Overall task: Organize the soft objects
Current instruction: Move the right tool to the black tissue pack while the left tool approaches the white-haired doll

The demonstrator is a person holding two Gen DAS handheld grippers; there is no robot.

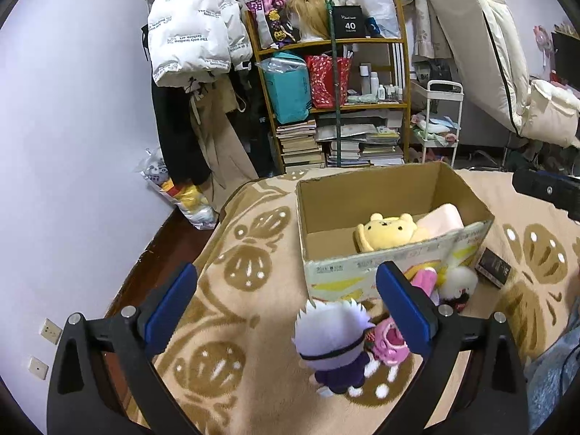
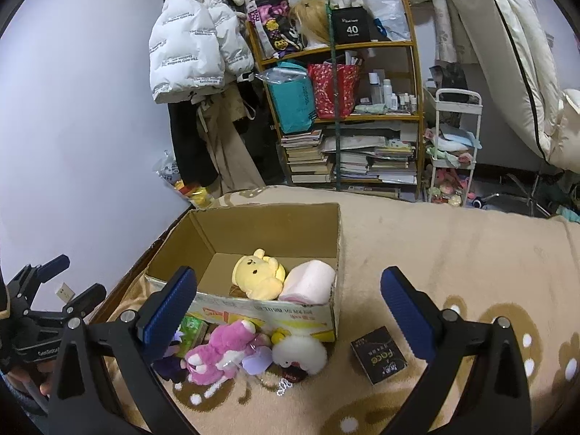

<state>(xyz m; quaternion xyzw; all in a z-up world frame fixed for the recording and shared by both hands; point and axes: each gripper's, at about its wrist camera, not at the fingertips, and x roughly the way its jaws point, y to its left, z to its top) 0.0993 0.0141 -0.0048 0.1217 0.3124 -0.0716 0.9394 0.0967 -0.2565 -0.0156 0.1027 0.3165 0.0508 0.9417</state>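
An open cardboard box (image 1: 398,257) (image 2: 261,308) stands on the patterned blanket. Inside lie a yellow bear plush (image 1: 388,232) (image 2: 259,275) and a pink soft roll (image 1: 440,219) (image 2: 308,282). In front of the box lie a white-haired doll in purple (image 1: 333,344), a pink plush (image 1: 389,340) (image 2: 221,351) and a white fluffy plush (image 1: 458,282) (image 2: 299,353). My left gripper (image 1: 286,311) is open and empty, hovering just above the white-haired doll. My right gripper (image 2: 290,311) is open and empty above the box's front wall and the plush pile. The left gripper also shows in the right wrist view (image 2: 61,282).
A small black box (image 1: 493,266) (image 2: 378,359) lies on the blanket (image 1: 235,290) right of the cardboard box. A green packet (image 2: 192,330) sits by the pile. Behind the bed stand a cluttered shelf (image 1: 337,101), hanging coats (image 1: 195,36) and a white trolley (image 2: 453,145).
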